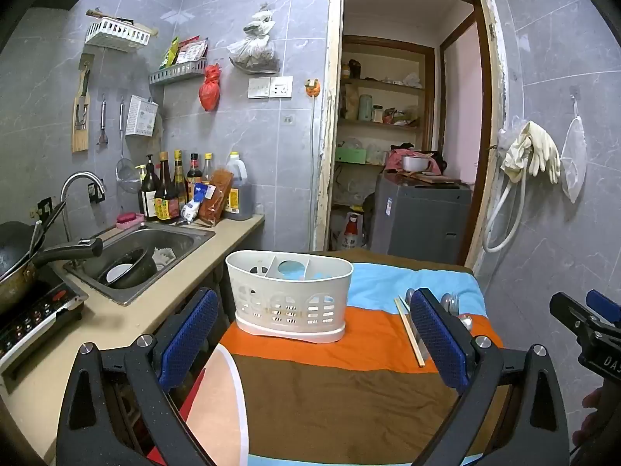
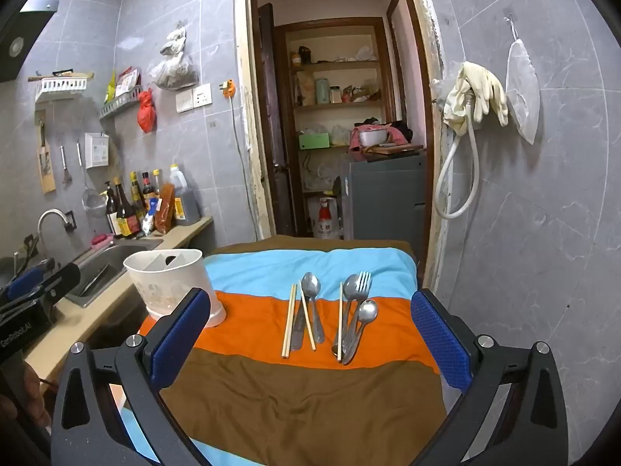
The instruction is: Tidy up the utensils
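A white plastic utensil caddy [image 1: 289,295] with divided compartments stands on the striped cloth [image 1: 330,388]; it also shows in the right wrist view [image 2: 170,283]. Utensils lie on the orange stripe: wooden chopsticks [image 2: 289,320], a spoon [image 2: 311,291], a fork [image 2: 361,287], another spoon [image 2: 366,312], a single chopstick [image 2: 340,322]. In the left wrist view one chopstick [image 1: 409,332] and spoon bowls [image 1: 452,303] show beside the right finger. My left gripper [image 1: 310,341] is open and empty, in front of the caddy. My right gripper [image 2: 310,338] is open and empty, in front of the utensils.
A counter with a steel sink [image 1: 143,256], faucet [image 1: 77,182], sauce bottles [image 1: 174,190], a wok [image 1: 15,256] and induction hob [image 1: 35,310] runs along the left. An open doorway [image 1: 407,116] lies behind the table. Gloves and a hose [image 1: 528,155] hang on the right wall.
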The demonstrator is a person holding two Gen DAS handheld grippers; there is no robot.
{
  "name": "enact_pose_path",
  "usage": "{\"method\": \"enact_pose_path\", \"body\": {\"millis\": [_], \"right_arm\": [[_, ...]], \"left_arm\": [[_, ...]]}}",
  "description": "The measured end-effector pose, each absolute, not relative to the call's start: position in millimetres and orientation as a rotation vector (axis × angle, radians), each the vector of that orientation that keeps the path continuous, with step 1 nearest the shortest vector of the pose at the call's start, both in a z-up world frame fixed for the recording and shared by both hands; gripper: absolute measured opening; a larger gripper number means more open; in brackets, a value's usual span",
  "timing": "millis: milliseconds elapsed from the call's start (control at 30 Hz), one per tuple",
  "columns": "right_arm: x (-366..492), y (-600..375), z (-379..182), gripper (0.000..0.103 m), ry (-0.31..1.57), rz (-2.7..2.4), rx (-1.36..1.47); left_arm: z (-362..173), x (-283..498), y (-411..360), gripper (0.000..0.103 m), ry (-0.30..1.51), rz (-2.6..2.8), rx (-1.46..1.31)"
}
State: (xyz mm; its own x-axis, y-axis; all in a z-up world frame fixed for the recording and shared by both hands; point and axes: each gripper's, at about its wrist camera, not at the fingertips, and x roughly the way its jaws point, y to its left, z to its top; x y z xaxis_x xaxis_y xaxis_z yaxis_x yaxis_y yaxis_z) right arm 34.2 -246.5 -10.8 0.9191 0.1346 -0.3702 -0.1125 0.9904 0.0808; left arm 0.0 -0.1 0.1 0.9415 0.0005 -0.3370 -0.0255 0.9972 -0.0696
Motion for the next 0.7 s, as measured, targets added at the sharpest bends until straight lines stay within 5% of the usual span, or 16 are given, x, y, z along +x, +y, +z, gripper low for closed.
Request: {"method": "enact_pose_path", "body": {"millis": [700], "right_arm": [[34.6,-246.9,-12.4,0.103,0.387,0.128,0.065]], "left_arm": [[-5.6,-2.4,4.9,0.097,0.35,0.011,-0.075]]}}
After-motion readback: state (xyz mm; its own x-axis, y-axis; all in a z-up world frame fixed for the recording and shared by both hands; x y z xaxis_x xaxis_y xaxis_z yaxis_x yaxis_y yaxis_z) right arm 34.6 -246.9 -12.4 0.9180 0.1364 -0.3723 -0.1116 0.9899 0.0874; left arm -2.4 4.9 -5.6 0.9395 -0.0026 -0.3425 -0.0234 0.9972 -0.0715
